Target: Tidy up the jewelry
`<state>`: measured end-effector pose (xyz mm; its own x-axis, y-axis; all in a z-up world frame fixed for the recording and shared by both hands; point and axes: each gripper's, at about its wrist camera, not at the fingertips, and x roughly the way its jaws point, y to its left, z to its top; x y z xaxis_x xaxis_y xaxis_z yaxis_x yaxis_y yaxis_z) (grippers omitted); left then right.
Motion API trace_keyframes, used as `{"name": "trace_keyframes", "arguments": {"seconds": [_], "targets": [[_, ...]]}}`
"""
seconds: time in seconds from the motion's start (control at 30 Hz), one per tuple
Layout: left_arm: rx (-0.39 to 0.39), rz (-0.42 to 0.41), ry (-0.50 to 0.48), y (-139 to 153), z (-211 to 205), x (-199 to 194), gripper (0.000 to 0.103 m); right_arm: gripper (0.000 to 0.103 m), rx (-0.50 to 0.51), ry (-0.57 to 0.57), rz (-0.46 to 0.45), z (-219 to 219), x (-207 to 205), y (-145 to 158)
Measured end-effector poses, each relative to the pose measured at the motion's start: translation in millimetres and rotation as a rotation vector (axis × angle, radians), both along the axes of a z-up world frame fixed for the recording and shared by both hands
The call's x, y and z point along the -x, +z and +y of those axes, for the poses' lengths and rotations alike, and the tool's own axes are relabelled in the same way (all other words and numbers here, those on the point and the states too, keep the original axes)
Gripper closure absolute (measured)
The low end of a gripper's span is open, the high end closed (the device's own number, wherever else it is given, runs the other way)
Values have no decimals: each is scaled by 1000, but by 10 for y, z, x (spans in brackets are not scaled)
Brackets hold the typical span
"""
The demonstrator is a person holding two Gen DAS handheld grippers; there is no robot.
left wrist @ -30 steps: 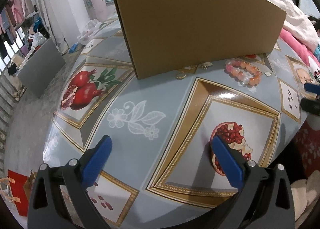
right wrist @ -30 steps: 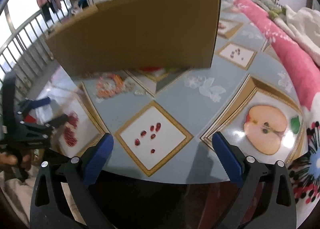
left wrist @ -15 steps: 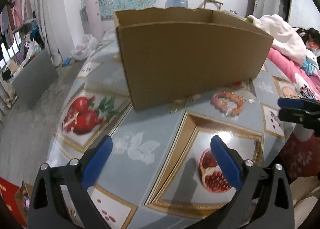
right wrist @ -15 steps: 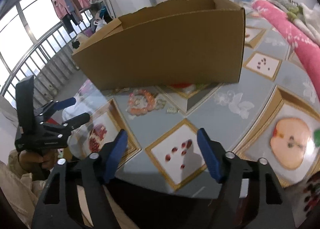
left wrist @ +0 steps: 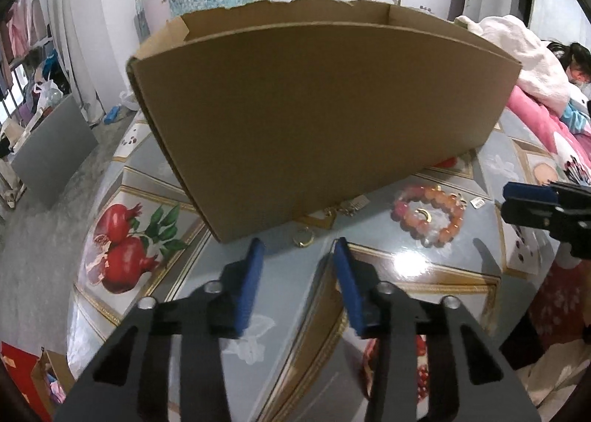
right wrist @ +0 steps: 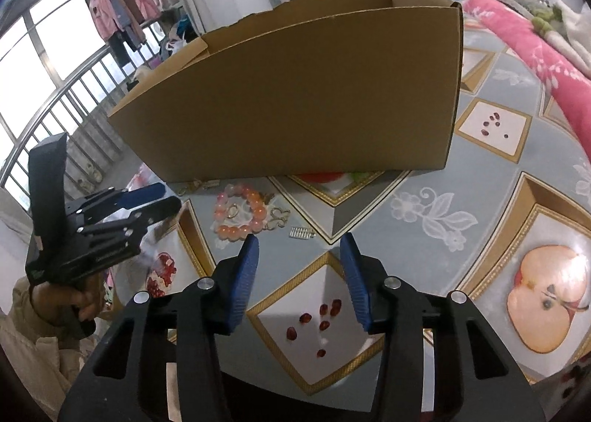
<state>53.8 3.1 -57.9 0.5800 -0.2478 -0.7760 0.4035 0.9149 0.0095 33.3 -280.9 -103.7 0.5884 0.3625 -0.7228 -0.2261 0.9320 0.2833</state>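
Observation:
An open brown cardboard box [left wrist: 325, 119] [right wrist: 303, 97] stands on the table. In front of it lie an orange-pink bead bracelet [left wrist: 437, 196] [right wrist: 258, 208], a gold ring [left wrist: 303, 237] and small gold pieces [left wrist: 347, 205] [right wrist: 279, 217]. My left gripper [left wrist: 297, 243] [right wrist: 166, 198] hovers just short of the gold ring; its jaws are closing with nothing between them. My right gripper [right wrist: 299, 240] [left wrist: 517, 204] hangs over the table near a small silver piece [right wrist: 301, 232]. Its jaws are closing too, on nothing.
The table has a glossy fruit-print cloth [left wrist: 424, 292]. A hand [right wrist: 62, 304] holds the left gripper at the table's left edge. Pink bedding [right wrist: 535, 52] lies along the right. A window rail and hanging clothes [right wrist: 125, 12] are at the back left.
Both grippers' jaws have narrowed from wide apart. The left gripper has moved towards the box and the gold ring. The right view now takes in the box's open top and the bracelet.

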Motion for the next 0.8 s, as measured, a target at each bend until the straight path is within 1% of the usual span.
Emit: {"name": "trace_keyframes", "arguments": {"seconds": [0.3, 0.37, 0.53, 0.57, 0.8], "targets": [[-25, -17, -27, -14, -85, -54, 89, 60, -13, -1, 6, -21, -22, -22], [-40, -21, -35, -9, -132, -78, 89, 60, -18, -4, 3, -41, -28, -16], [-39, -18, -39, -5, -205, -117, 90, 60, -26, -10, 3, -96, -27, -23], [-38, -20, -43, -6, -195, -115, 91, 60, -27, -11, 4, -93, -25, -26], [-42, -28, -44, -21, -206, -96, 92, 60, -18, -6, -10, -97, -9, 12]]}}
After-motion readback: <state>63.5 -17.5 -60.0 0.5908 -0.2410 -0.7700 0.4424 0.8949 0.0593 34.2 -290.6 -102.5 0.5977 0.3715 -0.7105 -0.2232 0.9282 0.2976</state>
